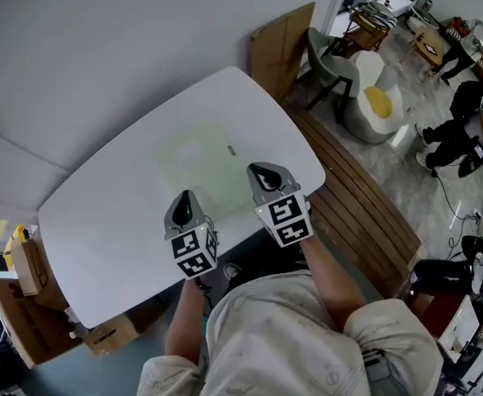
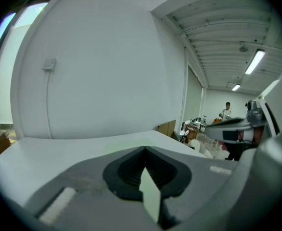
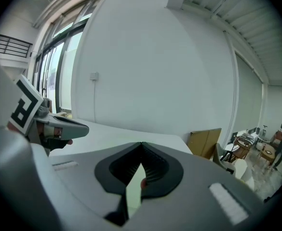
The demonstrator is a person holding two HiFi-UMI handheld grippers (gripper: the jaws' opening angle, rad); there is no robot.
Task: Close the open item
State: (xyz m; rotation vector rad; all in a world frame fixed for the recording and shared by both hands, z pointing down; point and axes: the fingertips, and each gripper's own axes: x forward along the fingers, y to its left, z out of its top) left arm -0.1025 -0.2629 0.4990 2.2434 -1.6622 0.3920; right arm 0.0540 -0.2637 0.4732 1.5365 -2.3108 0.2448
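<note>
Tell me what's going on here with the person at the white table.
A person stands at the white table with a pair of tongs in each hand. The left tongs and the right tongs are both shut and empty, held side by side over the table's near edge. A pale green flat thing lies on the table ahead of them, and neither pair touches it. It is too faint to tell whether it is open or closed.
</note>
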